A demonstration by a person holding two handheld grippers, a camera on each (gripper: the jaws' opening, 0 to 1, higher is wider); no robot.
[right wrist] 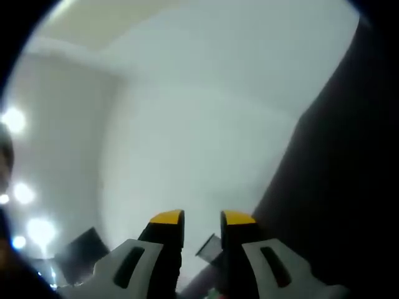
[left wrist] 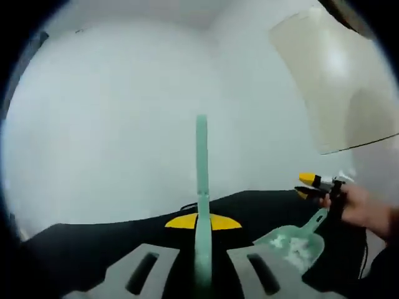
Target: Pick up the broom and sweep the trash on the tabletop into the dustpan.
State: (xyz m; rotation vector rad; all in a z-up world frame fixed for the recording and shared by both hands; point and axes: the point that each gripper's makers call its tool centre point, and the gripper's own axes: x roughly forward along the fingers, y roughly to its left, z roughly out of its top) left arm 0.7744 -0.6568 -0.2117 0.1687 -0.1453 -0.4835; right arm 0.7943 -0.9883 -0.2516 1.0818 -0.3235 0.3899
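Note:
A pale green broom handle (left wrist: 201, 162) rises straight up between the jaws of my left gripper (left wrist: 202, 220), which is shut on it; the bristles are hidden. To the right, a hand (left wrist: 365, 208) holds my right gripper (left wrist: 308, 185) over the black tabletop (left wrist: 93, 243). A green dustpan (left wrist: 293, 244) hangs below that gripper by its handle, and pale flecks show on its pan. In the right gripper view my right gripper (right wrist: 202, 218) has its yellow-tipped jaws close together. A sliver of green shows low between them.
White walls fill the background. A cream panel (left wrist: 330, 81) hangs at the upper right of the left gripper view. In the right gripper view the dark tabletop (right wrist: 336, 187) runs up the right side, tilted, and a dark box (right wrist: 81, 249) sits low on the left.

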